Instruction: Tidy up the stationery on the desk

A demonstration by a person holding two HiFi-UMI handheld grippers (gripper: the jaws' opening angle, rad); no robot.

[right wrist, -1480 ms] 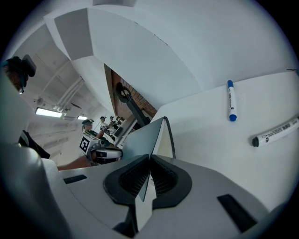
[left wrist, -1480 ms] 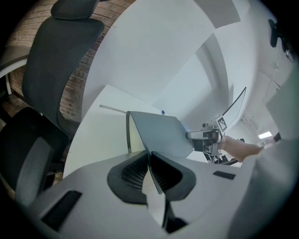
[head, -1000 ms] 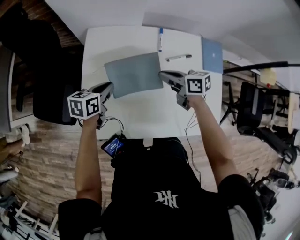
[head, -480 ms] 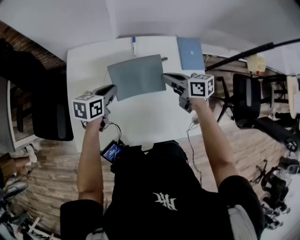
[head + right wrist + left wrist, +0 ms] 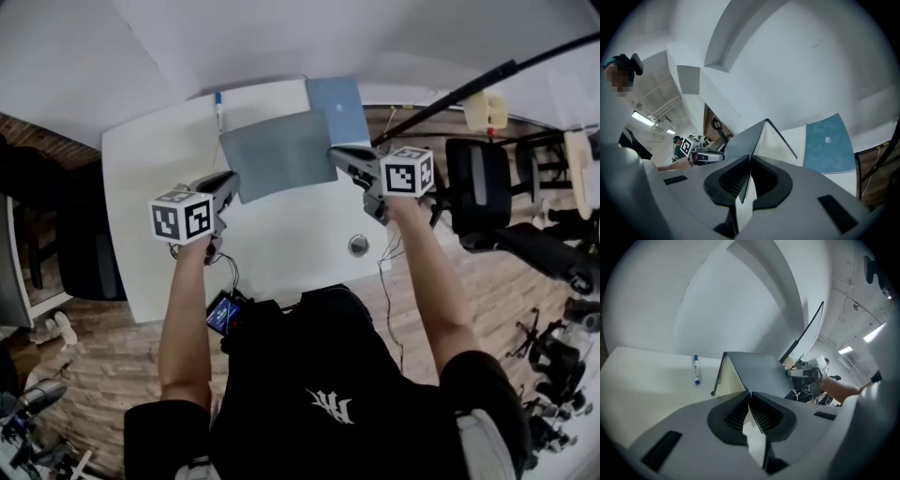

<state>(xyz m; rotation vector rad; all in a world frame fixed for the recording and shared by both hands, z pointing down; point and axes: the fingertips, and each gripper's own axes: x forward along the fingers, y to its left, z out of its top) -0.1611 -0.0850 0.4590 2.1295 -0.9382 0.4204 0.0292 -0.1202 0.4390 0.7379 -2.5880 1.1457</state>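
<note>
A grey notebook (image 5: 279, 155) hangs above the white desk (image 5: 150, 216), held by its two near corners. My left gripper (image 5: 230, 184) is shut on its left corner and my right gripper (image 5: 336, 156) is shut on its right corner. In the left gripper view the grey notebook (image 5: 759, 371) runs up from my shut jaws, with the cover thin between the pads. The right gripper view shows the grey notebook (image 5: 743, 140) pinched the same way. A blue notebook (image 5: 339, 108) lies flat at the desk's far right, its near edge under the grey one. A blue-capped marker (image 5: 218, 109) lies at the far edge.
A round cable grommet (image 5: 358, 246) sits in the desk near my right forearm. Black office chairs (image 5: 478, 187) stand right of the desk, and a dark pole (image 5: 450, 98) crosses above them. Cables and a small lit screen (image 5: 225, 311) hang by the desk's near edge.
Both grippers have carried the grey notebook across the desk toward the blue notebook, which it now overlaps. The black marker beside the blue notebook has gone out of sight behind it.
</note>
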